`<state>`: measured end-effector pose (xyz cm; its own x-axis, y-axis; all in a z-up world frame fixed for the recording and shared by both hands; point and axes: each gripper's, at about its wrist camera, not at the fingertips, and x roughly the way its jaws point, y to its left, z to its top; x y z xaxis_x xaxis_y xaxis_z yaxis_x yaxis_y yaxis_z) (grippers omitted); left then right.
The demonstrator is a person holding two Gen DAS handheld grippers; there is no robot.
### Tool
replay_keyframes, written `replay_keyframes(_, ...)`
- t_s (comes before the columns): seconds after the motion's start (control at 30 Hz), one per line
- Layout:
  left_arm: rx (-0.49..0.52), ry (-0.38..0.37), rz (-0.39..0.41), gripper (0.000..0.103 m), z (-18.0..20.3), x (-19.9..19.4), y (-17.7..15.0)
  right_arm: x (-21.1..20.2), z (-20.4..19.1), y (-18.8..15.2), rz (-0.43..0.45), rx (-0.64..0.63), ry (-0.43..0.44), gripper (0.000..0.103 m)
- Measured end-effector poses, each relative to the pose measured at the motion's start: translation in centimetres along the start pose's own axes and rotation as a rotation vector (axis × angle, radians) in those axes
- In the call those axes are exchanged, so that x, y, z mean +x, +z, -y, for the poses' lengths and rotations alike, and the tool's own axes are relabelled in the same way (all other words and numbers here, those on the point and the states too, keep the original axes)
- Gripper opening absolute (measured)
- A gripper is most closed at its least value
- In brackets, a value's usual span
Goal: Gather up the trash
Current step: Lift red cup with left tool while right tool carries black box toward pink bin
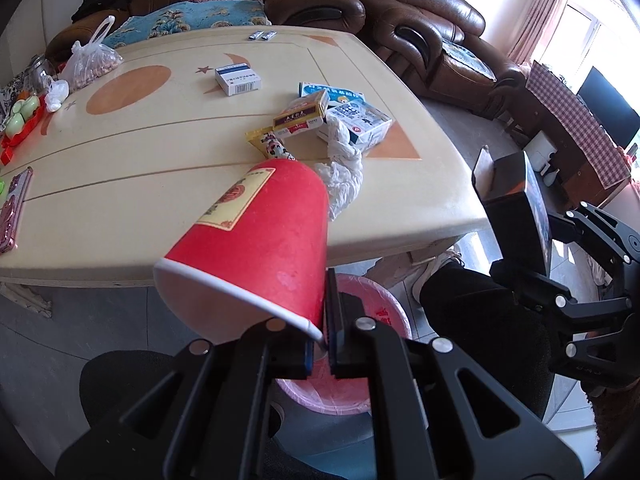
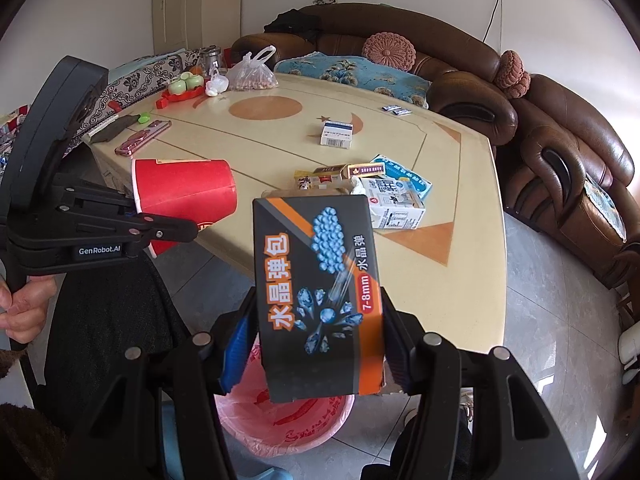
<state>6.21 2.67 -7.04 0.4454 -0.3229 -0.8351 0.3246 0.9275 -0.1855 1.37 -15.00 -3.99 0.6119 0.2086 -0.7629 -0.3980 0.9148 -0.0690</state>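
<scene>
My left gripper [image 1: 322,344] is shut on the rim of a red paper cup [image 1: 256,240], held tilted above a pink-lined trash bin [image 1: 384,316] beside the table edge. The cup also shows in the right wrist view [image 2: 184,192]. My right gripper [image 2: 320,344] is shut on a black and orange box [image 2: 316,292], held over the same bin [image 2: 280,424]. That box shows at the right of the left wrist view [image 1: 516,208]. On the cream table [image 1: 140,168] lie small boxes [image 1: 300,118], a milk carton [image 1: 360,122], a crumpled white bag [image 1: 340,172] and a yellow wrapper [image 1: 268,144].
A white medicine box [image 1: 237,78] sits mid-table. A bag of nuts [image 1: 90,60], a jar, green fruit on a red tray [image 1: 20,120] and a pink phone [image 1: 12,212] line the left side. Brown leather sofas [image 1: 420,20] stand behind. The person's legs [image 1: 480,312] are by the bin.
</scene>
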Motion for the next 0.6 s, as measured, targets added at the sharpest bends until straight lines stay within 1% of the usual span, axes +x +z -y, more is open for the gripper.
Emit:
replay_keyframes(0.17,0.025,-0.012,-0.036,0.006,1.1,1.4,-2.0,0.4,-0.4,-1.8,-0.023,0.015,0.016,0.055)
replay_keyframes(0.3,0.047,-0.041,-0.066,0.006,1.9,2.7,-3.8,1.3,-0.7,-3.4,-0.048,0.027,0.017,0.055)
replay_keyframes(0.47,0.057,-0.082,-0.109,0.006,2.5,4.6,-5.4,3.2,-0.8,-5.4,-0.097,0.052,0.025,0.055)
replay_keyframes(0.6,0.057,-0.096,-0.158,0.006,2.6,6.5,-6.5,5.0,-0.5,-7.0,-0.136,0.094,0.044,0.055)
